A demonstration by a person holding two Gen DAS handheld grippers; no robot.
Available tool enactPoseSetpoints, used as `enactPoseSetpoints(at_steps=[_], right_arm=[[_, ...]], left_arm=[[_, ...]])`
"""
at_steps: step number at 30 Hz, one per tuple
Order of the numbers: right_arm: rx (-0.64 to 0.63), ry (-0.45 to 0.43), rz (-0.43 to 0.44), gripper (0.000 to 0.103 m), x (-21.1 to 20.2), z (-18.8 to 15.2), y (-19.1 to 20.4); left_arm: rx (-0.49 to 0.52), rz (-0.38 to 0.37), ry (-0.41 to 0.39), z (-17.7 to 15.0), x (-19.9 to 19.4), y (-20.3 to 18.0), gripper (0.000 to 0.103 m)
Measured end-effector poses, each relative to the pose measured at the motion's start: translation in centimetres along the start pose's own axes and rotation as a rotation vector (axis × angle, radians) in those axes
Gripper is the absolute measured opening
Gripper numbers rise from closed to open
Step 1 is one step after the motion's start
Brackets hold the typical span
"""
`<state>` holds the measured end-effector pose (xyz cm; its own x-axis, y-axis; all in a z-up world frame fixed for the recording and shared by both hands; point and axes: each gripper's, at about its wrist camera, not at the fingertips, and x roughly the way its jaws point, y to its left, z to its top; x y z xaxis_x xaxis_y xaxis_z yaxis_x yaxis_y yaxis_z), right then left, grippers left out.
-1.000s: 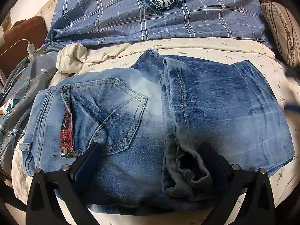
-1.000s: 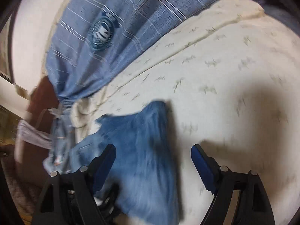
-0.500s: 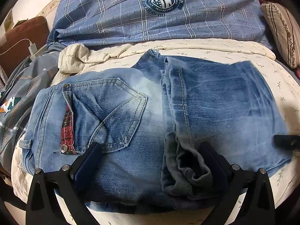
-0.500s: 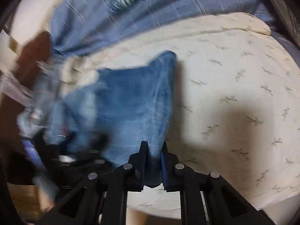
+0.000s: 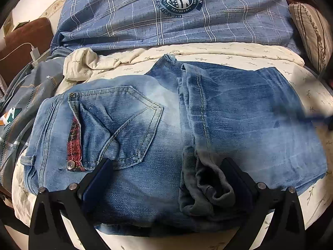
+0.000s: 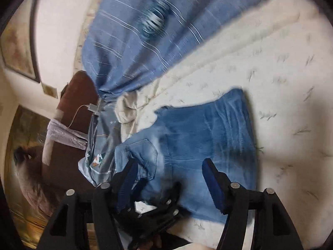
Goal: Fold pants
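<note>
Jeans (image 5: 166, 145) lie folded flat on the cream bedsheet (image 5: 229, 52), back pocket up, legs doubled over the seat. Our left gripper (image 5: 166, 179) sits spread wide over the jeans' near edge, gripping nothing. Our right gripper (image 6: 170, 179) hangs above the jeans, also spread wide, nothing held. Blue plaid duvet (image 5: 145, 16) lies beyond the jeans; striped pillow (image 5: 310, 33) beside the duvet.

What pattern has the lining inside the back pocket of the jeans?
Red and dark plaid lining in the folded blue denim jeans, clearest in the left wrist view.
</note>
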<state>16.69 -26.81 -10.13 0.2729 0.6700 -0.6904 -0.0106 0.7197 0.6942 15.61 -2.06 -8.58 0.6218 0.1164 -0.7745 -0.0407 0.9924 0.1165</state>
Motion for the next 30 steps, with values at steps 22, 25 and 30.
enactPoseSetpoints(at_steps=[22,25,30], right_arm=[[-0.115,0.053,0.048,0.077,5.8,6.6,5.2],[-0.016,0.017,0.124,0.076,4.8,6.6,4.3],[-0.115,-0.035,0.169,0.076,-1.5,2.8,4.9]], left_arm=[[-0.001,-0.020,0.019,0.1,0.4,0.3,0.103],[-0.003,-0.027,0.017,0.1,0.3,0.4,0.103],[-0.009,-0.023,0.024,0.2,0.2,0.2,0.103]])
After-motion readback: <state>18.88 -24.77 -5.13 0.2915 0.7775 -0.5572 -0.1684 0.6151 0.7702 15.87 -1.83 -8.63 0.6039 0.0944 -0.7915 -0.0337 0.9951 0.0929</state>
